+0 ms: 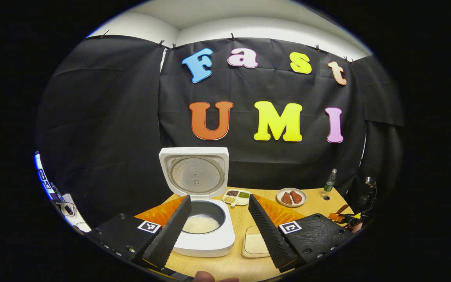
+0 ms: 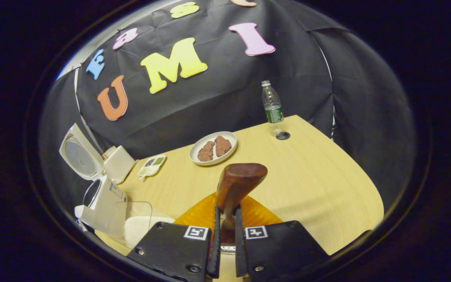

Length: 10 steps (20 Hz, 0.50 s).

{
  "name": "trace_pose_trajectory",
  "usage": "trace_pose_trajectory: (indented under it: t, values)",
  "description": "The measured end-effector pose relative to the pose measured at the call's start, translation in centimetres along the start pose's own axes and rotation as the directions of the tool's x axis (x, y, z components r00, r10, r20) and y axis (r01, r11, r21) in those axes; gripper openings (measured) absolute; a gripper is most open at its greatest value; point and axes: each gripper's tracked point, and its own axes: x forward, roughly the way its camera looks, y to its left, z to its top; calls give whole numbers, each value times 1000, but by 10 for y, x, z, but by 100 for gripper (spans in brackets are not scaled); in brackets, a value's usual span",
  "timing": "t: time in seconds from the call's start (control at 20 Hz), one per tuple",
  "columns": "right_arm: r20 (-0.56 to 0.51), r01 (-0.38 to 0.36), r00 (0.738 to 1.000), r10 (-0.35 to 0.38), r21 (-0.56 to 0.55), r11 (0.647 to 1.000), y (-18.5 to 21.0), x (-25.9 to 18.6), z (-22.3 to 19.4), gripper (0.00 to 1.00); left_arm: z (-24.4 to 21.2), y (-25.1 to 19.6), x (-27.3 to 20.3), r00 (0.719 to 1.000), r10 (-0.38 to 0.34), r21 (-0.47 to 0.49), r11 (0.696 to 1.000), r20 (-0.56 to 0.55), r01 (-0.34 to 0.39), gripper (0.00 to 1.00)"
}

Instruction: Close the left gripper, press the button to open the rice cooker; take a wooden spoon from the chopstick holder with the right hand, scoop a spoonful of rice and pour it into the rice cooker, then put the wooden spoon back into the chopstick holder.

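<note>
Right gripper view: right gripper (image 2: 226,210) clenched on the wooden spoon (image 2: 236,184), bowl end poking up past the fingertips, handle running down between the jaws. Something pale with small holes sits right under the jaws, maybe the chopstick holder, can't tell for sure. Also can't tell if there's rice in the spoon, only the back of the bowl showing.

Left gripper view: left gripper (image 1: 219,199) released, jaws wide apart, nothing held. Rice cooker (image 1: 206,241) just ahead, by the left jaw, lid (image 1: 196,172) up, something white already in the pot. Rice tray (image 1: 255,244) just inside the right jaw.

Tips for the spoon move, judging from this: keep the squeeze firm, no loosening mid-air. Keep the handle in line with the jaws. Move slow and go straight, no sideways swing toward the cooker. Park the left one back, clear of the path.
</note>
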Motion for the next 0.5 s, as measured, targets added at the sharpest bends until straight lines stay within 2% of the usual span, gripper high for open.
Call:
trace_pose_trajectory:
  t: [0.1, 0.15, 0.2, 0.25, 0.35, 0.5]
  values:
    - [2, -8, 1000, 8, -12, 1000, 2, -3, 3, 27, 2, -2, 3, 1000, -6, -2, 1000, 8, 6, 94]
    - [4, -1, 1000, 1, -20, 1000, 1, -6, 4, 43, 4, -3, 3, 1000, -10, -4, 1000, 14, 10, 94]
    - [3, 19, 1000, -19, -25, 999, -4, -7, 6, 53, 6, -3, 5, 1000, -16, -9, 1000, 20, 16, 94]
    - [5, 35, 999, -34, -26, 999, -7, -11, 8, 72, 8, -4, 8, 999, -20, -13, 1000, 24, 21, 94]
    - [11, 53, 999, -53, -16, 998, -11, -19, 15, 77, 12, -3, 13, 999, -28, -17, 999, 36, 28, 94]
    - [51, 71, 996, -71, 6, 997, -15, -45, 36, 77, 19, 2, 23, 998, -37, -17, 999, 49, 38, 94]
